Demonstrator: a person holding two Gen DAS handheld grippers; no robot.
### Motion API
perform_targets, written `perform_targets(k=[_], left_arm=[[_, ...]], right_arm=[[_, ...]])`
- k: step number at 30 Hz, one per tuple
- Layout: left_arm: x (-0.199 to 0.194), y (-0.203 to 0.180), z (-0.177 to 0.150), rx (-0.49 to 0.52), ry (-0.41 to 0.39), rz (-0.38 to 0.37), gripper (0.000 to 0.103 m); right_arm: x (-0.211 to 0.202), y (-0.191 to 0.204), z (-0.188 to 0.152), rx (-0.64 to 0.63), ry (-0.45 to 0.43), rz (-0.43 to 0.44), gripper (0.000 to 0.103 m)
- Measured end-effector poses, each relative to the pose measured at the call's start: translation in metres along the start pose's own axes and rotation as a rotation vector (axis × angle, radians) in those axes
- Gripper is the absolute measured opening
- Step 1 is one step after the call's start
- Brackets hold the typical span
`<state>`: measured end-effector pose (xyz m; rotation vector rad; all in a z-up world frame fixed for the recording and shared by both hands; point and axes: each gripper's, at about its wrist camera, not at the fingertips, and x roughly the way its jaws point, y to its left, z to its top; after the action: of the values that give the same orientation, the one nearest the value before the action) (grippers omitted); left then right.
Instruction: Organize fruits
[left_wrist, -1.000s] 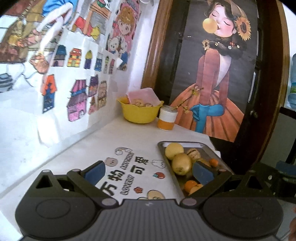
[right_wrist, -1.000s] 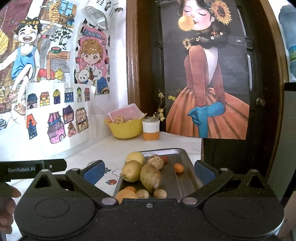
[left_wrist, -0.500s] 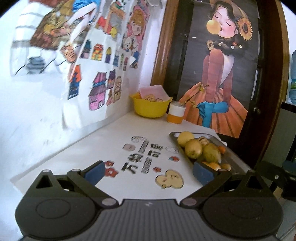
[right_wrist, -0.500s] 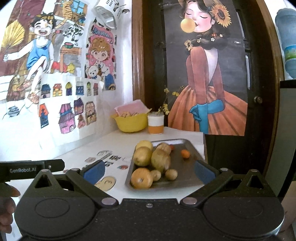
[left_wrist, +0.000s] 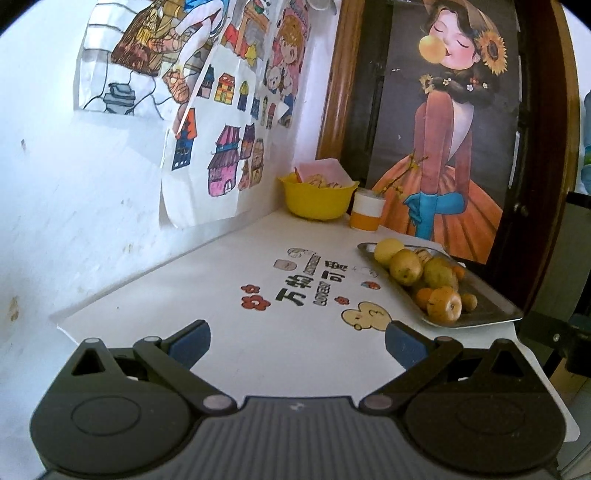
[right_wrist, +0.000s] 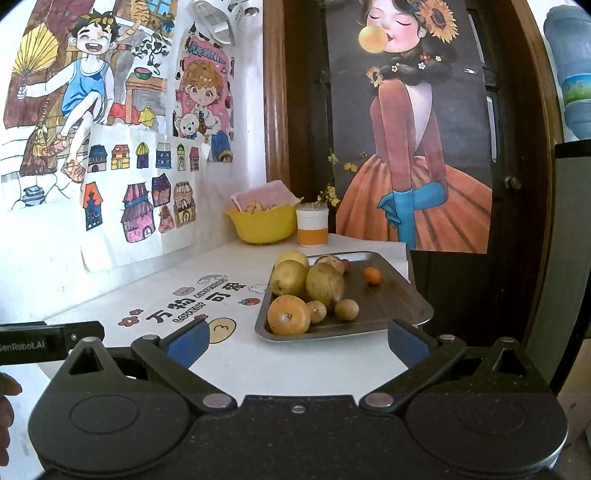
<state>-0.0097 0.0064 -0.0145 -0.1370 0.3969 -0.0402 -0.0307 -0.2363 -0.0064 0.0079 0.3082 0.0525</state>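
The fruits (right_wrist: 314, 291) lie heaped in a metal tray (right_wrist: 388, 317) at the right edge of the white surface (left_wrist: 221, 295), with one small orange fruit (right_wrist: 372, 275) apart from the pile. Behind the tray stand a yellow bowl (right_wrist: 264, 225) and an orange-and-white cup (right_wrist: 312, 226). The left gripper (left_wrist: 297, 341) and right gripper (right_wrist: 298, 338) hover short of the tray, jaws spread wide and empty.

White wall (left_wrist: 92, 192), drawings (right_wrist: 140, 192), dark wooden door (right_wrist: 517, 110).
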Motion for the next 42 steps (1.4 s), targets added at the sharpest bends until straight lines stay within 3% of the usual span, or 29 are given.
perform_targets(k=[42], left_arm=[[0.0040, 0.0029, -0.0051, -0.004, 0.032, 0.011, 0.102]], right_arm=[[0.0001, 0.0065, -0.0059, -0.019, 0.012, 0.023, 0.102]])
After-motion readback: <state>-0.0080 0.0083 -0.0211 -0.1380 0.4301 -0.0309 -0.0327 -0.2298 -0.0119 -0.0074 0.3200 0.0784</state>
